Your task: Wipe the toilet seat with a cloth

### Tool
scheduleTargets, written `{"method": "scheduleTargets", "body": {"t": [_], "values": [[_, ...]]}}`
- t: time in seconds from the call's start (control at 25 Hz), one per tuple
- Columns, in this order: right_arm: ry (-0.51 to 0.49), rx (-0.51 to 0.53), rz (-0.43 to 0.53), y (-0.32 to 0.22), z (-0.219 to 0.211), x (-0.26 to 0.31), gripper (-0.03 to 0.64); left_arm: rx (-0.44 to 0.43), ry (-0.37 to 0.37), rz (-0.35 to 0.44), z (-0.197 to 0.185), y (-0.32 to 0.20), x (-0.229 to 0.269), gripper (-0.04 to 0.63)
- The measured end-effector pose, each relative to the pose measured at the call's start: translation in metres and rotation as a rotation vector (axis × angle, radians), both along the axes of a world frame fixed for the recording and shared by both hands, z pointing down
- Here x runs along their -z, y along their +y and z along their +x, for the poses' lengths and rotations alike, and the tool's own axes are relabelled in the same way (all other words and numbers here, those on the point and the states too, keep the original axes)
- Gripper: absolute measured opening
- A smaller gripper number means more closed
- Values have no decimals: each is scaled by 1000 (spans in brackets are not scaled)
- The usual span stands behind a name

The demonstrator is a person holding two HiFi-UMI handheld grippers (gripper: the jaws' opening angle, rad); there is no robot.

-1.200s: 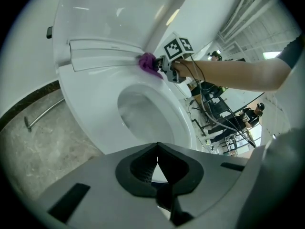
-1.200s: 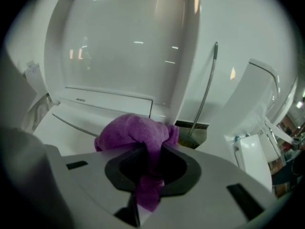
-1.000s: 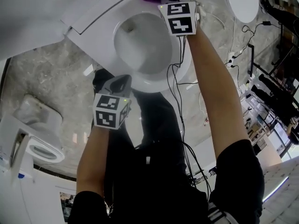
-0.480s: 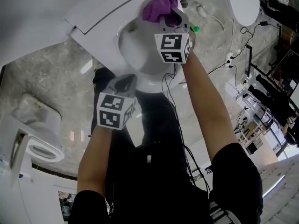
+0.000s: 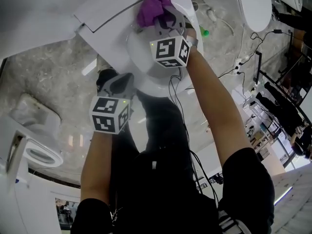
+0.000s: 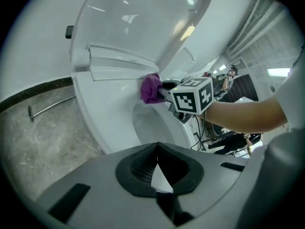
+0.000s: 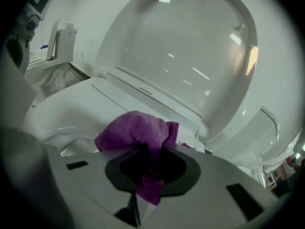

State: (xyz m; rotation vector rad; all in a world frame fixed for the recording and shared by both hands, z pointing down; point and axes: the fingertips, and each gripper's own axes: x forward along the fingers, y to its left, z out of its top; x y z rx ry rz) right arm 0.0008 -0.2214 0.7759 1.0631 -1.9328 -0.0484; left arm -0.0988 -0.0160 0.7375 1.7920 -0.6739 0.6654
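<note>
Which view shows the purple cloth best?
Right gripper view: the purple cloth sits large at centre, clamped by the right gripper. Head view shows it small, part-hidden by that gripper; left gripper view, only a distant purple patch.

We see a second toilet [image 5: 41, 152] at left on grey marble floor [image 5: 48, 77], black cables [image 5: 263, 32] at right, small green thing [image 5: 204, 32] nearby.

There are one purple cloth [image 5: 148, 8], two grippers, namely the left gripper [image 5: 123, 79] and the right gripper [image 5: 165, 19], and two toilets, the near toilet [image 5: 107, 38] and a second toilet [image 5: 41, 152] at the left.
</note>
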Motion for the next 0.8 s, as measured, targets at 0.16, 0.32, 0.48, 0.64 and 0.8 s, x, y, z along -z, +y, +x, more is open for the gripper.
{"method": "scheduleTargets", "body": {"t": [0.16, 0.32, 0.48, 0.64, 0.8], "values": [[-15, 92, 1, 9, -29, 1, 63, 88, -28, -14, -23, -2, -1, 9], [-20, 191, 14, 20, -53, 2, 63, 184, -67, -39, -51, 1, -4, 9], [6, 309, 30, 33, -78, 1, 61, 223, -94, -42, -72, 7, -9, 9], [27, 421, 45, 50, -107, 3, 61, 234, -126, -38, -90, 11, -13, 9], [9, 531, 47, 70, -136, 8, 60, 276, -150, -31, -103, 8, -12, 9]]}}
